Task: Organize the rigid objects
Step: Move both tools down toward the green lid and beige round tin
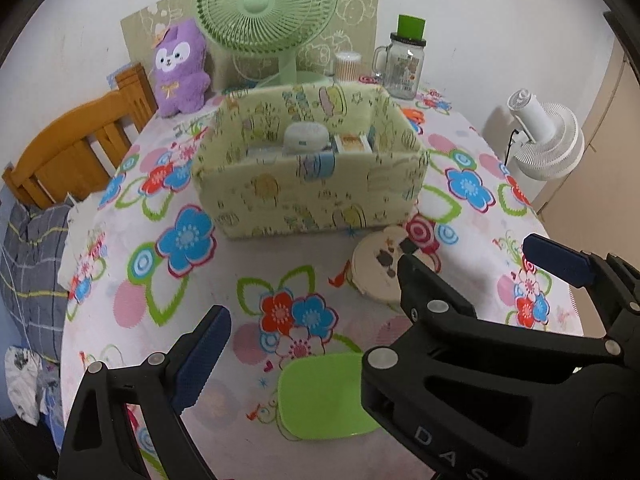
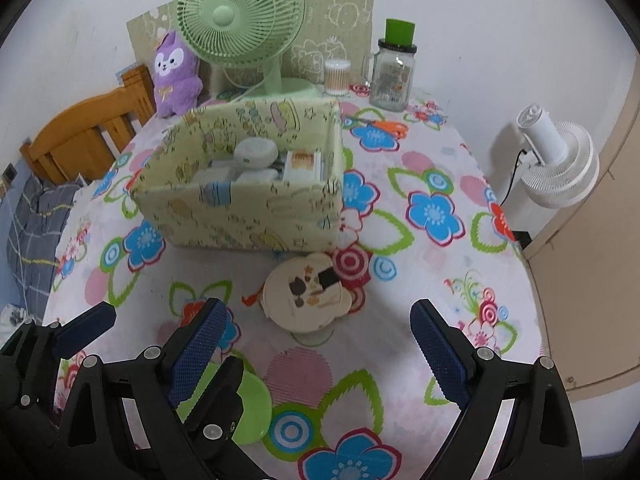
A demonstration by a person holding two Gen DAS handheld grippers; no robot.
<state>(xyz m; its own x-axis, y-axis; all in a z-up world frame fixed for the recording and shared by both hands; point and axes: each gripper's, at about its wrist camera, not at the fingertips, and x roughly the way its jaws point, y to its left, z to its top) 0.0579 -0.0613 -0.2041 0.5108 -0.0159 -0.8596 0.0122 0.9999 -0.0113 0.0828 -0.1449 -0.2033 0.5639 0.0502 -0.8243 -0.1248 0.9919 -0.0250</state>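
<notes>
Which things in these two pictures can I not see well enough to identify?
- Fabric box contents: both views, near wall hides all but the tops.
- Green lid: right wrist view, left hand-held gripper covers part.
- Round tin: left wrist view, a finger covers its edge; print too small.

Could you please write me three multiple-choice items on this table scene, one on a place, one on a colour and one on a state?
1. Where is the round cream tin?
A. Inside the fabric box
B. On the tablecloth in front of the fabric box
C. Beside the glass jar

2. What colour is the flat lid near the grippers?
A. Bright green
B. Orange
C. Purple

3. How does the right gripper stand?
A. Shut on the tin
B. Shut on nothing
C. Open, holding nothing

Answers: 1 B, the tin lies on the cloth just before the box's front wall. 2 A, it is plainly lime green. 3 C, its blue pads stand wide apart with only tablecloth between them.
</notes>
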